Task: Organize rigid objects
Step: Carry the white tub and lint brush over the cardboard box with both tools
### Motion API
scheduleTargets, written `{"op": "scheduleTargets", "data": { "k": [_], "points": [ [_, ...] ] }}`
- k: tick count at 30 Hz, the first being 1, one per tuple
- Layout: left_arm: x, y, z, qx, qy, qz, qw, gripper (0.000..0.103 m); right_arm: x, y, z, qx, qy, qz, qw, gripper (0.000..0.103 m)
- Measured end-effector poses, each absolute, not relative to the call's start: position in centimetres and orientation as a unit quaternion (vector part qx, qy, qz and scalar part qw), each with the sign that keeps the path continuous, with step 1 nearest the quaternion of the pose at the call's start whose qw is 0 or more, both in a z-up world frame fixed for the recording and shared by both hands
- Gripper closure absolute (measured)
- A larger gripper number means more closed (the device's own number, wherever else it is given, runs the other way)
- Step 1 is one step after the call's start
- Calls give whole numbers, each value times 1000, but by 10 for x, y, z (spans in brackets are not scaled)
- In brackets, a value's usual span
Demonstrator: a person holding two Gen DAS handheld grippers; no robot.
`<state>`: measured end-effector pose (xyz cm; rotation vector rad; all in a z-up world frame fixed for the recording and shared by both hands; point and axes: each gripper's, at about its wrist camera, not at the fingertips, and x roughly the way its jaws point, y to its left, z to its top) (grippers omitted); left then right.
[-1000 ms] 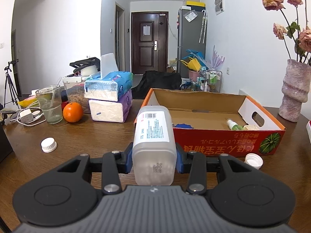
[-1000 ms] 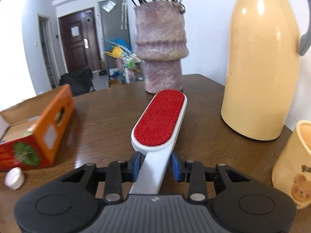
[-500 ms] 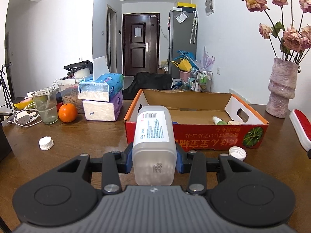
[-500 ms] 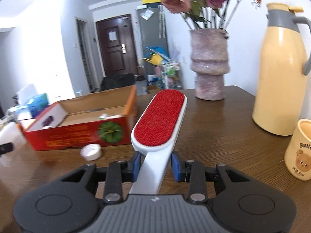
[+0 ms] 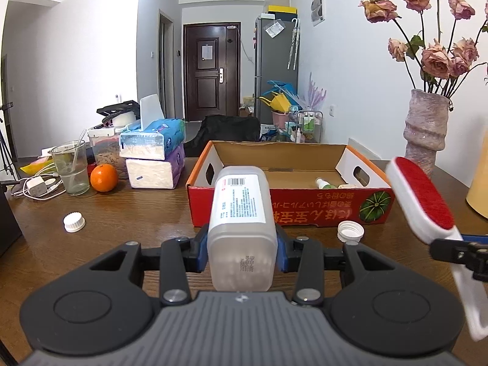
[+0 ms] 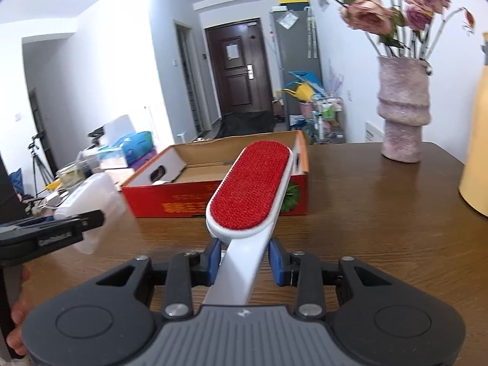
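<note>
My left gripper (image 5: 242, 254) is shut on a frosted plastic bottle (image 5: 242, 213) with a white barcode label, held above the wooden table in front of the red cardboard box (image 5: 317, 210). My right gripper (image 6: 244, 259) is shut on the white handle of a red lint brush (image 6: 250, 186), whose red pad points toward the box (image 6: 183, 204). The brush (image 5: 422, 198) also shows at the right edge of the left wrist view. In the right wrist view the bottle (image 6: 91, 201) and left gripper sit at the far left. The box holds a small green-capped bottle (image 5: 324, 183).
Two white caps (image 5: 74, 222) (image 5: 350, 231) lie on the table. An orange (image 5: 103, 177), a glass (image 5: 70, 167), tissue packs (image 5: 155, 155) and a charger stand at the back left. A pink vase of roses (image 6: 402, 113) and a yellow thermos (image 6: 475, 152) stand at the right.
My right gripper has swung left with the lint brush, from the vase and thermos toward the box, and now shows in the left wrist view. The left gripper drew back slightly with the bottle.
</note>
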<state>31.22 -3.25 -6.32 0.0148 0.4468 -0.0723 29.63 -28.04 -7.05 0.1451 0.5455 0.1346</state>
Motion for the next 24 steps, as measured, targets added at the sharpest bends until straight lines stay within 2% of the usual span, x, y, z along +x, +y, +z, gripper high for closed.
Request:
{"op": "scheduleTargets", "data": {
  "k": [24],
  "points": [
    [309,-35,-49,18,223,-35,974,61,302,-239,-54,30,278,121,953,70]
  ]
}}
